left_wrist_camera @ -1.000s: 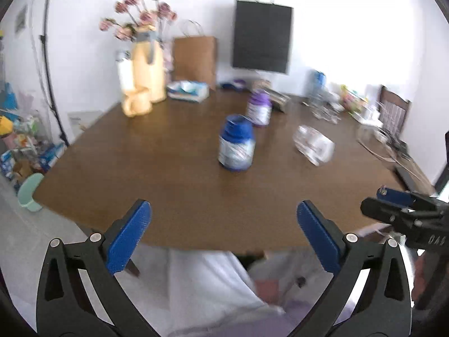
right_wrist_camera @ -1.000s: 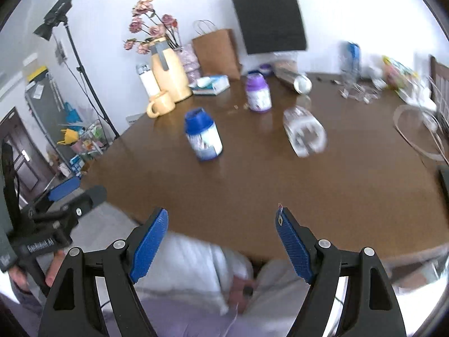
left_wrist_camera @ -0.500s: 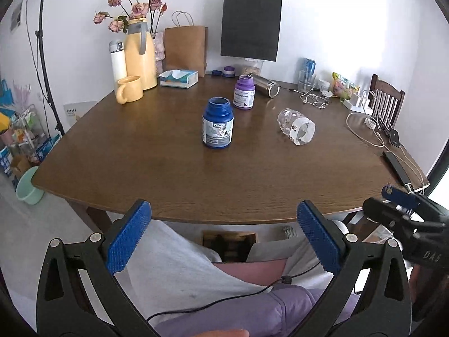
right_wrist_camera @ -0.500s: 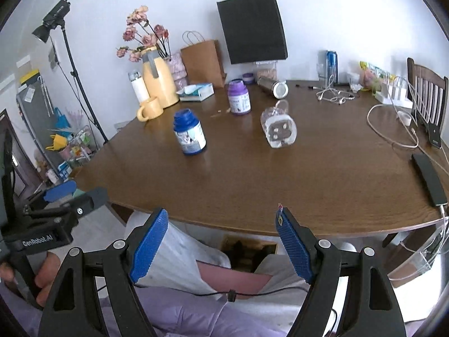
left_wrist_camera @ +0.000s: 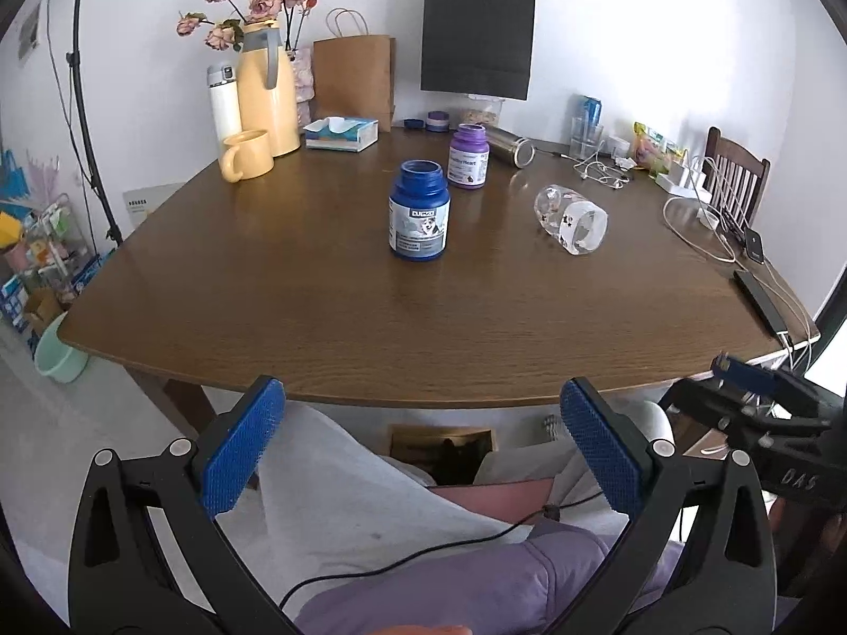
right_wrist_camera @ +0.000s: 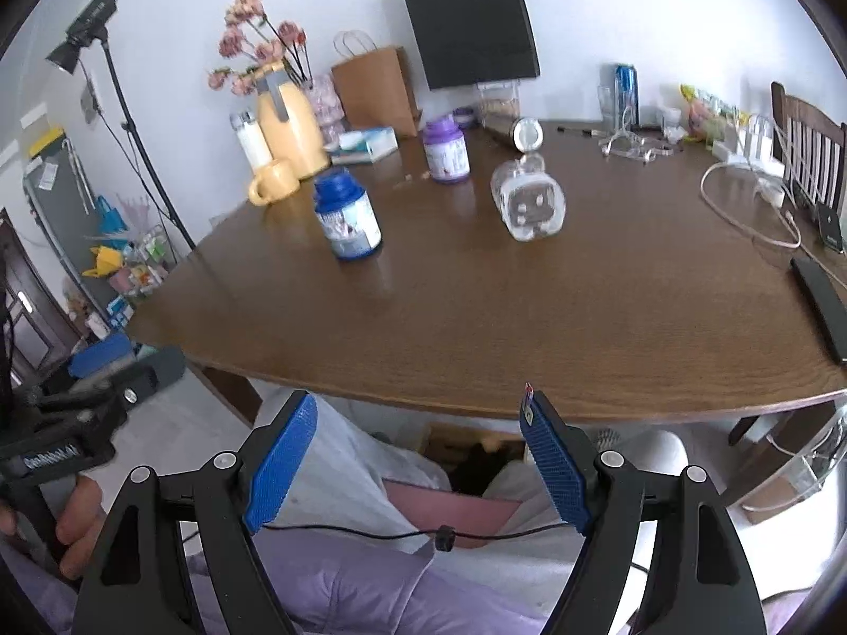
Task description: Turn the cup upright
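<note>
A clear glass cup [left_wrist_camera: 573,218] with star prints lies on its side on the brown table [left_wrist_camera: 328,307], right of centre; in the right wrist view the cup [right_wrist_camera: 529,201] lies with its mouth towards me. My left gripper [left_wrist_camera: 421,447] is open, held low in front of the table's near edge above the person's lap. My right gripper [right_wrist_camera: 418,457] is open too, likewise short of the table edge. Both are far from the cup and hold nothing. Each gripper shows at the edge of the other's view.
A blue jar [left_wrist_camera: 419,218] stands mid-table and a purple jar [left_wrist_camera: 468,156] behind it. At the back are a yellow mug [left_wrist_camera: 246,154], a yellow thermos jug, a tissue box [left_wrist_camera: 341,133], paper bags and a steel tumbler on its side. Cables and a phone [left_wrist_camera: 759,296] lie at right.
Both views first pulled back and steadied, showing the whole table. In the last half second the right wrist view tilted slightly. The cup has not moved. Both grippers stay open.
</note>
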`<act>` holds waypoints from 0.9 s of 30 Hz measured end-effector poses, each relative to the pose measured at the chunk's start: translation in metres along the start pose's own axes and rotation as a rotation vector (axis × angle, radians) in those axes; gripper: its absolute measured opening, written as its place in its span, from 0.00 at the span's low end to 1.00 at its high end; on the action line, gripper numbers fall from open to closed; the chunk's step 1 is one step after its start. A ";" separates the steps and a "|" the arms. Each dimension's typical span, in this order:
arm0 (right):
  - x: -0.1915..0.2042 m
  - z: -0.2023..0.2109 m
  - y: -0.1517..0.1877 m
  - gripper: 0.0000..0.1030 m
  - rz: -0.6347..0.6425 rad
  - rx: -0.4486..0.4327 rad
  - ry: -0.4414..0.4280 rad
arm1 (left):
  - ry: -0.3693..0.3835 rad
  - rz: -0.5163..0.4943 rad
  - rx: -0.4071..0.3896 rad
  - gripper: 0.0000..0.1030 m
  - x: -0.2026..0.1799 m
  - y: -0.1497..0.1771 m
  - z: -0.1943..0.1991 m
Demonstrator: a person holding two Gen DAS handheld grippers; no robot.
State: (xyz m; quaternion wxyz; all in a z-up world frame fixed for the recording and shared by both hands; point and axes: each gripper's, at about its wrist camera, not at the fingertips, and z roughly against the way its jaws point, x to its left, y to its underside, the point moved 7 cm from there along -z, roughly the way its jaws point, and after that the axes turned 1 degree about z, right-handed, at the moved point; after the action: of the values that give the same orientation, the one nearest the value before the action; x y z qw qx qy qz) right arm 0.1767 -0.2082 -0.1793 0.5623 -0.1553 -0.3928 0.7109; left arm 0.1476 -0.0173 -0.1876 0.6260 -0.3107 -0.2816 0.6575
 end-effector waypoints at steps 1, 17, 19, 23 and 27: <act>0.000 0.004 -0.001 0.81 0.000 -0.015 0.002 | -0.013 -0.009 -0.006 1.00 0.000 0.000 0.003; 0.011 0.018 -0.007 0.81 0.034 -0.077 -0.004 | -0.043 -0.021 -0.085 1.00 0.004 -0.003 0.028; 0.009 0.019 -0.007 0.81 0.025 -0.081 -0.002 | -0.041 -0.023 -0.090 1.00 0.003 -0.003 0.029; 0.007 0.019 -0.007 0.81 0.022 -0.085 -0.001 | -0.043 -0.024 -0.095 1.00 0.003 -0.005 0.030; 0.006 0.019 -0.007 0.81 0.021 -0.086 -0.002 | -0.044 -0.024 -0.099 1.00 0.002 -0.005 0.030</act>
State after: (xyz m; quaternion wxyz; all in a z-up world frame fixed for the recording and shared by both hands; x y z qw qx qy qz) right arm 0.1663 -0.2093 -0.1607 0.5473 -0.1828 -0.4217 0.6995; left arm 0.1278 -0.0147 -0.1644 0.6114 -0.3235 -0.3311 0.6417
